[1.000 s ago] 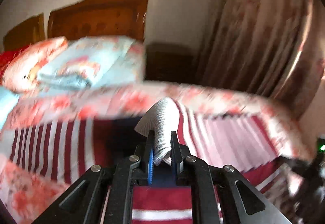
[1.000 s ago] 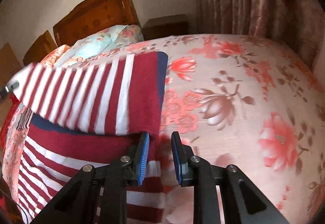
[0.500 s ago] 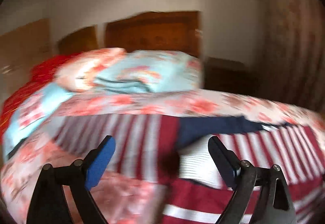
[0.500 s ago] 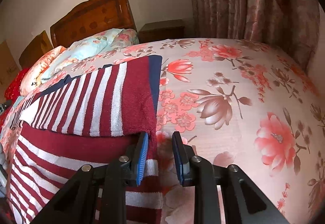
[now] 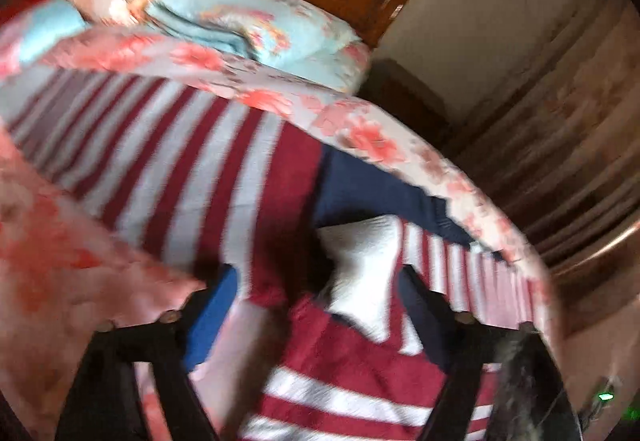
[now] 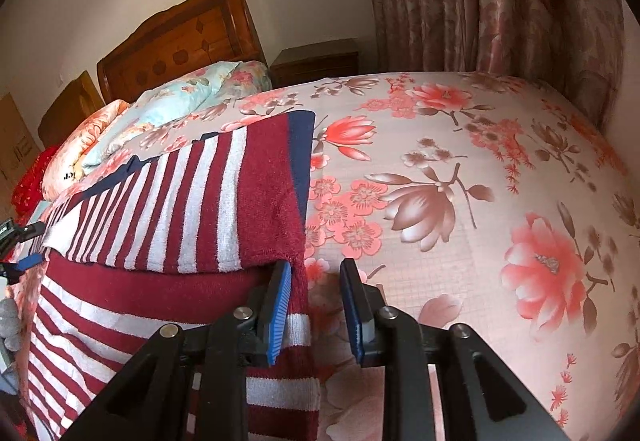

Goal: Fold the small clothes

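A red-and-white striped garment with navy trim (image 6: 208, 209) lies on the floral bed, its upper part folded over the lower part. In the left wrist view the garment (image 5: 192, 177) is blurred, with a white ribbed patch (image 5: 364, 273) in the middle. My left gripper (image 5: 316, 313) is open wide, jaws on either side of that patch, holding nothing. My right gripper (image 6: 316, 305) is open, low at the garment's right edge; the edge of the cloth lies just inside its left finger (image 6: 280, 305), the jaws not closed on it.
The floral bedsheet (image 6: 460, 201) spreads to the right. Pillows and a folded light-blue quilt (image 6: 172, 105) lie by the wooden headboard (image 6: 180, 37). A dark nightstand (image 6: 316, 59) and patterned curtains (image 6: 500, 1) stand behind the bed.
My left gripper let go of the white cloth, opened wide and swung over the garment. The folded upper part settled flat. My right gripper opened a little wider.
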`<state>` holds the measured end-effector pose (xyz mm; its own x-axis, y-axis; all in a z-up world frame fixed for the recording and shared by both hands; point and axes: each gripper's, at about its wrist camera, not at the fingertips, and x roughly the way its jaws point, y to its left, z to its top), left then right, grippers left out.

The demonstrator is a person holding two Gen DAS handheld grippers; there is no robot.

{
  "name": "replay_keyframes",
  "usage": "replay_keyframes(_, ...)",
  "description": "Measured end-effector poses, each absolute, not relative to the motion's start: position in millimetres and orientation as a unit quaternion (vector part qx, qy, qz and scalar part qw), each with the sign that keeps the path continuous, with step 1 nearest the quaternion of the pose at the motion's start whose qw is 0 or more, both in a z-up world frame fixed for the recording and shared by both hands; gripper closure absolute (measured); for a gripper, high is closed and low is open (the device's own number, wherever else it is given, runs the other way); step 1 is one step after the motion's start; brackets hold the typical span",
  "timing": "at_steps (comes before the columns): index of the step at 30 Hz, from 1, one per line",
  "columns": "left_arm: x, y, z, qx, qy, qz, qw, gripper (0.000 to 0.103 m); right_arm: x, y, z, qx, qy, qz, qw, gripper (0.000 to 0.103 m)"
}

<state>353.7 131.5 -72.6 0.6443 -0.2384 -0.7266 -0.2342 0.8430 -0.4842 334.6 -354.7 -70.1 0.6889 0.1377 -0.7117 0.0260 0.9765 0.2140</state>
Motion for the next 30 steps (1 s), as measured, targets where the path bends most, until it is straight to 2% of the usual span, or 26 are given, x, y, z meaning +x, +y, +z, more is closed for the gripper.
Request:
replay_keyframes(3,362.9,122.7,-71.6,-0.279,0.422,-0.031,0.862,0.000,333.6,-356.9,-70.4,0.114,0.391,0.034,0.912,0.077)
replay_keyframes(7,362.5,100.0,-60.1,-0.218,0.399,-0.033,0.890,0.000,333.1,-357.6,-70.4,0.120,0.390,0.036,0.912,0.077)
replay_keyframes(9,338.3,76.0,-37.6,-0.138,0.321,-0.049,0.936,0.000,332.8,-358.0,-70.5,0.122,0.390,0.037,0.912,0.077)
replay_keyframes(11,311.7,38.5,-21.9,-0.008,0.240,-0.056,0.969,0.000,332.6,-358.5,-70.6,0.125,0.389,0.038,0.912,0.077)
replay_keyframes(13,303.7,16.1,-24.8,0.086,0.216,-0.010,0.973,0.000,332.3,-358.8,-70.7,0.127,0.389,0.038,0.912,0.077)
replay_keyframes(14,310.9,17.3,-32.8,0.100,0.234,0.022,0.967,0.000,332.3,-358.9,-70.7,0.127,0.389,0.038,0.912,0.077)
replay_keyframes(17,331.1,52.7,-47.1,0.053,0.288,0.129,0.948,0.000,332.1,-359.8,-70.9,0.130,0.389,0.039,0.911,0.077)
replay_keyframes(21,325.7,79.5,-32.0,-0.035,0.279,0.094,0.955,0.000,331.5,-361.0,-70.9,0.135,0.388,0.039,0.911,0.077)
replay_keyframes(25,332.0,68.1,-23.5,-0.045,0.302,-0.004,0.952,0.000,328.1,-362.7,-68.0,0.134,0.381,0.024,0.915,0.077)
replay_keyframes(30,356.2,38.2,-49.0,-0.028,0.365,-0.041,0.930,0.000,313.6,-338.9,-29.3,0.104,0.315,0.045,0.942,0.077)
